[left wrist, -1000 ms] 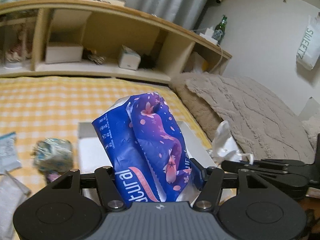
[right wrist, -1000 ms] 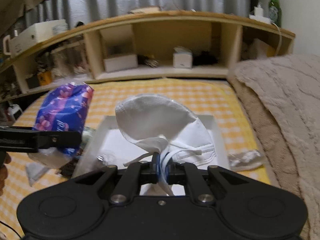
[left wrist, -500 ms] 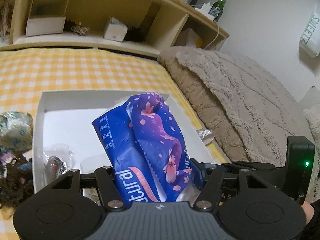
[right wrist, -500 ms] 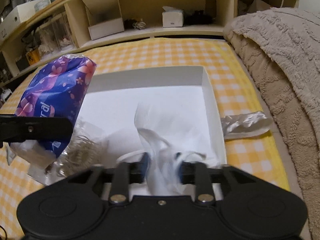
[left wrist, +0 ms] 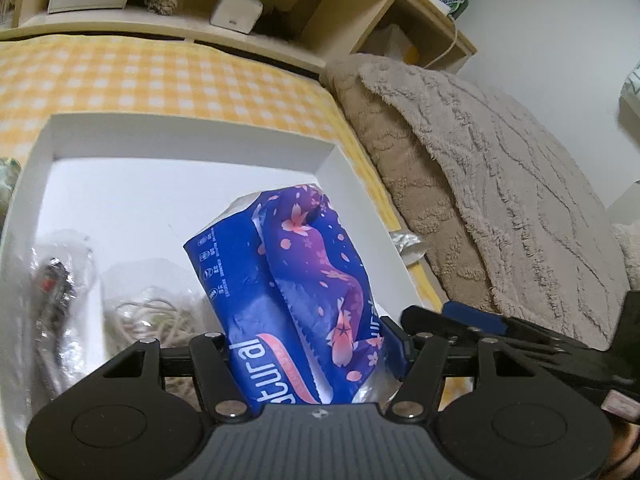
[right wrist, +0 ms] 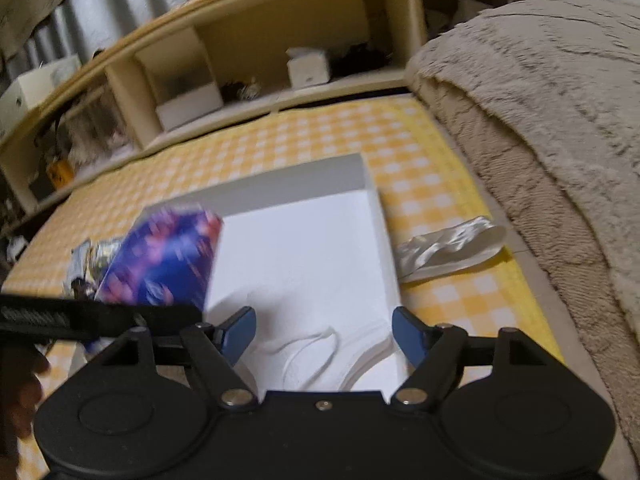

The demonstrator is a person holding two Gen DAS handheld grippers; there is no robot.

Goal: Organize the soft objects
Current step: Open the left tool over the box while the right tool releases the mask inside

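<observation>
A blue and purple tissue pack (left wrist: 288, 272) with pink blossoms stands upright in my left gripper (left wrist: 304, 344), whose pads press on its lower sides. It hangs just over the floor of the white box (left wrist: 180, 136). In the right wrist view the same tissue pack (right wrist: 168, 260) is blurred at the left over the white box (right wrist: 300, 184). My right gripper (right wrist: 324, 328) is opening its jaws wide, and nothing is pinched between them. A white face mask (right wrist: 320, 356) lies loose on the box floor beneath them.
Two clear plastic bags (left wrist: 60, 280) (left wrist: 152, 312) lie in the box's left part. A silver wrapper (right wrist: 448, 248) rests on the yellow checked sheet (right wrist: 320, 136) right of the box. A beige blanket (right wrist: 540, 100) rises at the right, and a wooden shelf (right wrist: 260, 40) stands behind.
My right gripper has opened and let the face mask fall into the box. Both grippers have sunk toward the box. The left one still holds the tissue pack.
</observation>
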